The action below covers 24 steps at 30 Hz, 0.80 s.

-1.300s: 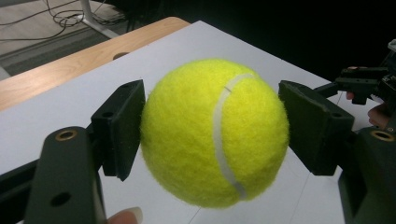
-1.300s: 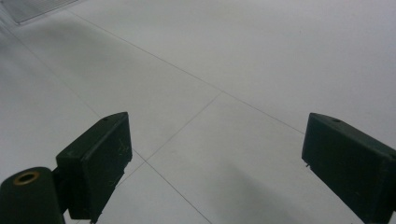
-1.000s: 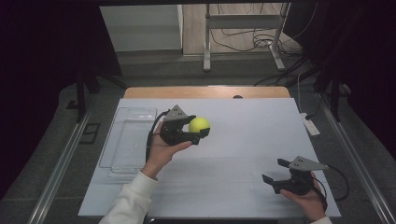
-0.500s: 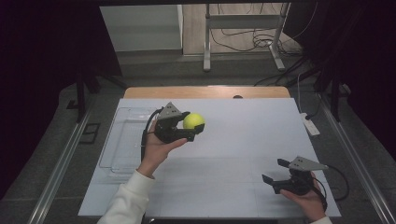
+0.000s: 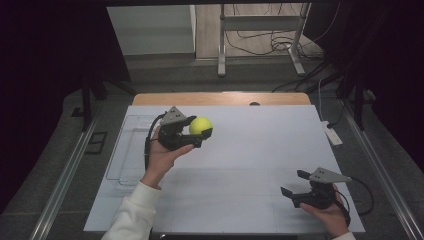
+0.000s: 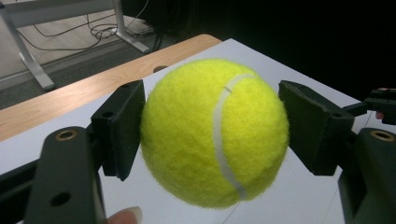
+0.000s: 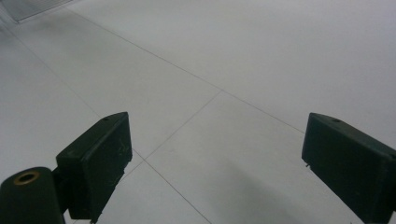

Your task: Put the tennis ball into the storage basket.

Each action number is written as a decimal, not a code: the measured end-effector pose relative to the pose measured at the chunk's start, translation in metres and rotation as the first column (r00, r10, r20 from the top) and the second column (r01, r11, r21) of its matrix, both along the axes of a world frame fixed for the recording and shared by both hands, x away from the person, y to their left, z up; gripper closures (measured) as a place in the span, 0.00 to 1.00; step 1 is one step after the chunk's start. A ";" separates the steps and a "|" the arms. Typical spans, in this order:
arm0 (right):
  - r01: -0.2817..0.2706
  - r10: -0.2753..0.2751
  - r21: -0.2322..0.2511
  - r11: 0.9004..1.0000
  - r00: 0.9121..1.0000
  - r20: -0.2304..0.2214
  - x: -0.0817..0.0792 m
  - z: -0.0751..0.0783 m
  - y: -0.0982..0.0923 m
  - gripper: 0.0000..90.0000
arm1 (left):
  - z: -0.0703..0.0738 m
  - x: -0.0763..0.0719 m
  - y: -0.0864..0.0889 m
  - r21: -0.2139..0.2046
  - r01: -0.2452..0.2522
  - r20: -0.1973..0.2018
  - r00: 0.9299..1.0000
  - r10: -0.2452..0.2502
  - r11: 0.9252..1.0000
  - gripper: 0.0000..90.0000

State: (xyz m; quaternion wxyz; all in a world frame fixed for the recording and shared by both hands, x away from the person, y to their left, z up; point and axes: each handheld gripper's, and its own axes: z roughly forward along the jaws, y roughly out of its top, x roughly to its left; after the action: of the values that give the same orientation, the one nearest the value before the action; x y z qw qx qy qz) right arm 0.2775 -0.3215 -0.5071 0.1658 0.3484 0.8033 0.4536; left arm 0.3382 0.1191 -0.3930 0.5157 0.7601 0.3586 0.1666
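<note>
The fuzzy yellow-green tennis ball with a white seam sits clamped between the two black jaws of the left gripper, held up off the table at about ten o'clock from the table's middle in the high view. The pads press its opposite sides near the widest girth, which looks the right place to hold it: a grip higher or lower would likely squeeze it out. I judge it light, springy and hollow, with felt that gives good friction, not fragile, though it would bounce and roll away if dropped.

Nearest, at about four o'clock, the right gripper rests low over the white sheet-covered table, its jaws spread wide with nothing between them. The sheet is flat, smooth and marked with faint thin lines. At nine o'clock a clear shallow plastic tray lies just beside the left hand. Beyond, at twelve, a strip of wooden table edge, then a dark room with grey metal stand legs and loose cables on the floor.
</note>
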 end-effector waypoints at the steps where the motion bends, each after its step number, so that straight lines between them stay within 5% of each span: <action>1: 0.000 0.000 0.000 1.000 1.000 0.000 0.000 0.000 0.000 0.10 | 0.000 0.000 0.000 -0.002 0.001 0.000 1.000 -0.001 1.000 0.31; 24: 0.003 -0.003 0.003 1.000 1.000 -0.004 0.000 0.000 0.000 0.10 | 0.007 0.001 0.020 -0.025 -0.045 0.006 0.999 0.045 0.999 0.31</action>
State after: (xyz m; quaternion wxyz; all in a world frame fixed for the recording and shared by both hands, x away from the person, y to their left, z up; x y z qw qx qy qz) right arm 0.2779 -0.3217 -0.5075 0.1644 0.3505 0.8026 0.4538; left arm 0.3390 0.1392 -0.3859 0.5224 0.7447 0.3761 0.1762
